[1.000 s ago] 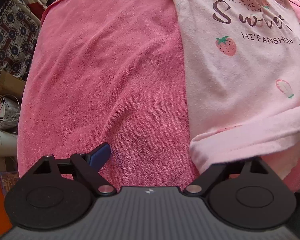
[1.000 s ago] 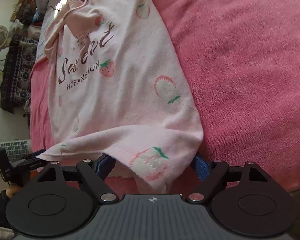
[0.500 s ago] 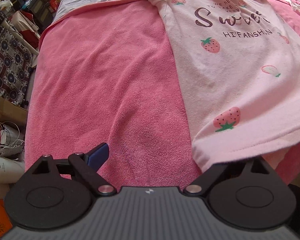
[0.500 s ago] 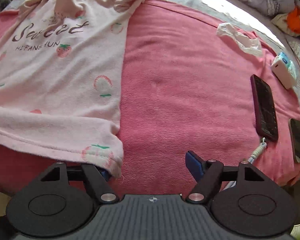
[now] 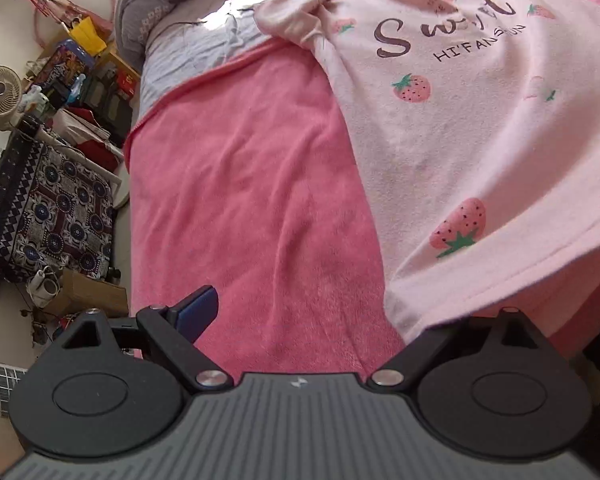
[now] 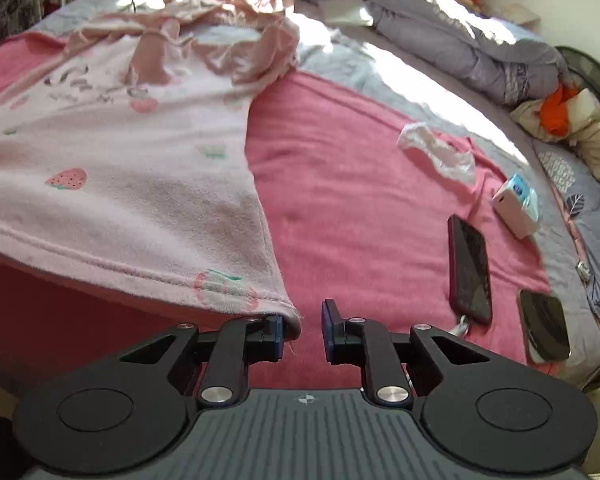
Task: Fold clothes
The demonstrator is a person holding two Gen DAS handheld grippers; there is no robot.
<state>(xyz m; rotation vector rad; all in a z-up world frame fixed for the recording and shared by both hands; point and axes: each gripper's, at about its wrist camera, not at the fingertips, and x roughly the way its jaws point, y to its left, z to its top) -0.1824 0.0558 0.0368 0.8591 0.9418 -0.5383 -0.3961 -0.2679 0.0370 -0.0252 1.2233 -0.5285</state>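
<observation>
pink strawberry top [image 6: 132, 184] lying on bed blanket [image 6: 360, 200] | right claw [image 6: 302, 330] closing on hem corner, gap left | left claw [image 5: 312, 316] gaping, far finger hidden under hem | next: pinch, lift hem

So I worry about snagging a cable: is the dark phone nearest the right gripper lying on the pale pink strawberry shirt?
No, the dark phone lies on the pink blanket, well apart from the pale pink strawberry shirt.

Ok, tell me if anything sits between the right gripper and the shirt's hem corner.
Nothing visible. The right gripper is closing with the shirt hem corner against its left pad. The phone lies off to the side.
</observation>
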